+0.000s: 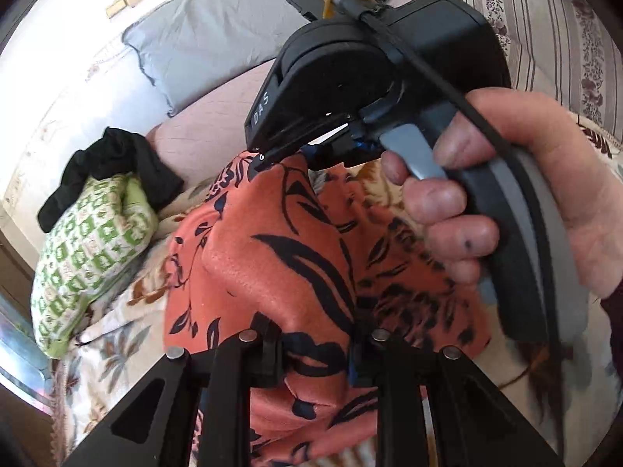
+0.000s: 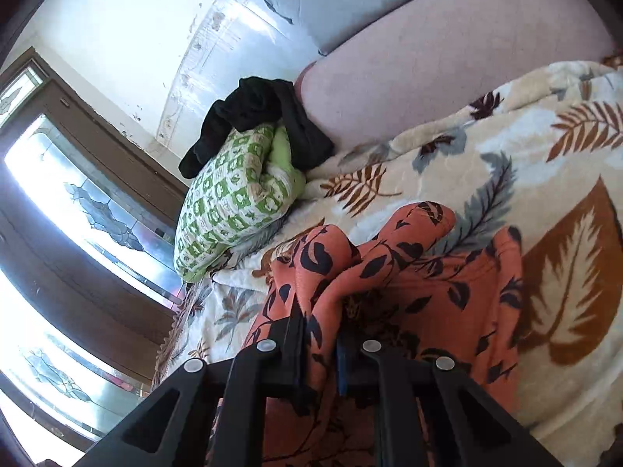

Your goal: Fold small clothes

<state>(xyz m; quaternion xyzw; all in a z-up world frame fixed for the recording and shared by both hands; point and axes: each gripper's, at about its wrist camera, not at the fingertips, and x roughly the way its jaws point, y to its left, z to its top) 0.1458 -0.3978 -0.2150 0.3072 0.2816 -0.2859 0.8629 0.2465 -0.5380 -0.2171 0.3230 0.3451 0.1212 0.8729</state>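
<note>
Both the left gripper (image 1: 315, 354) and right gripper (image 2: 321, 354) clamped on the orange leaf-print garment (image 2: 389, 272) above the blanket (image 2: 506, 155)

Bed (image 2: 447, 78): a pinkish sheet shows bare toward the wall.
Blanket (image 2: 486, 148): cream, printed with brown and grey leaves, spread over the near part of the bed.
Pillow (image 1: 218, 35): grey, at the head by the wall.
Green-checked bundle (image 2: 233, 202): rests on the blanket's edge, a black garment (image 2: 253, 113) draped over its top.
Orange floral garment (image 2: 447, 292): partly lies rumpled on the blanket.
</note>
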